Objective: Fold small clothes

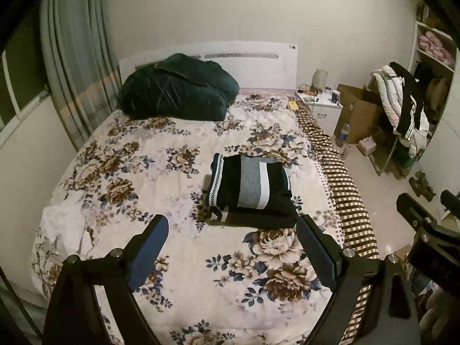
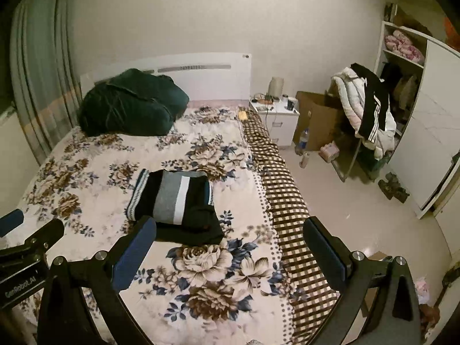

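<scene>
A stack of folded small clothes (image 1: pixel 253 189) lies on the floral bedspread (image 1: pixel 143 172), black with a grey and a white band on top and a patterned waistband at its left. It also shows in the right wrist view (image 2: pixel 175 201). My left gripper (image 1: pixel 233 230) is open and empty, held above the bed just in front of the stack. My right gripper (image 2: pixel 230 233) is open and empty, to the right of the left one, over the bed's right side. The right gripper also shows at the edge of the left wrist view (image 1: pixel 422 224).
A dark green bundle of bedding (image 1: pixel 178 89) lies at the headboard. A checked blanket (image 2: pixel 287 201) runs along the bed's right edge. Beyond it are a white nightstand (image 2: pixel 276 118), a cardboard box (image 2: pixel 319 118), a chair heaped with clothes (image 2: pixel 368 109) and a white wardrobe (image 2: pixel 425 132).
</scene>
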